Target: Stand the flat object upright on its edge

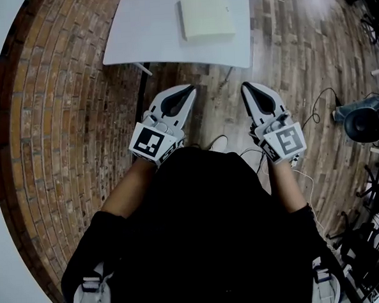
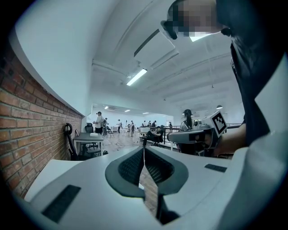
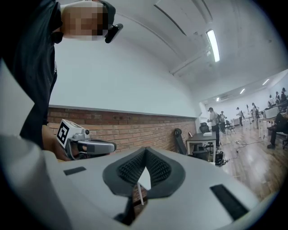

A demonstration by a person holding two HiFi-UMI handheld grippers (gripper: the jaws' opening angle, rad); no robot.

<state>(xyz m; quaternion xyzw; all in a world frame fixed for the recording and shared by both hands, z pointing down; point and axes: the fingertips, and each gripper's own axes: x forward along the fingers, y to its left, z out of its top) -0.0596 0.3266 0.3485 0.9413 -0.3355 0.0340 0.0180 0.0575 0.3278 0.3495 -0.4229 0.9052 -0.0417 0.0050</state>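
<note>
Flat object (image 1: 207,15), a pale square slab, lies flat on the white worktop (image 1: 144,41). Left tool (image 1: 187,92) and right tool (image 1: 248,88) are both clenched on nothing, held level short of the worktop's near edge. Approach stage, I'd say: next they must reach in, open up and tip one edge upward.

Nothing to read here: no words, numbers or brand marks in any view. The only print in sight is the black-and-white square pattern on the left cube (image 1: 152,143) and on the right cube (image 1: 287,140): blocky code, no letters. The flat object (image 1: 207,15) shows no print that can be made out.
</note>
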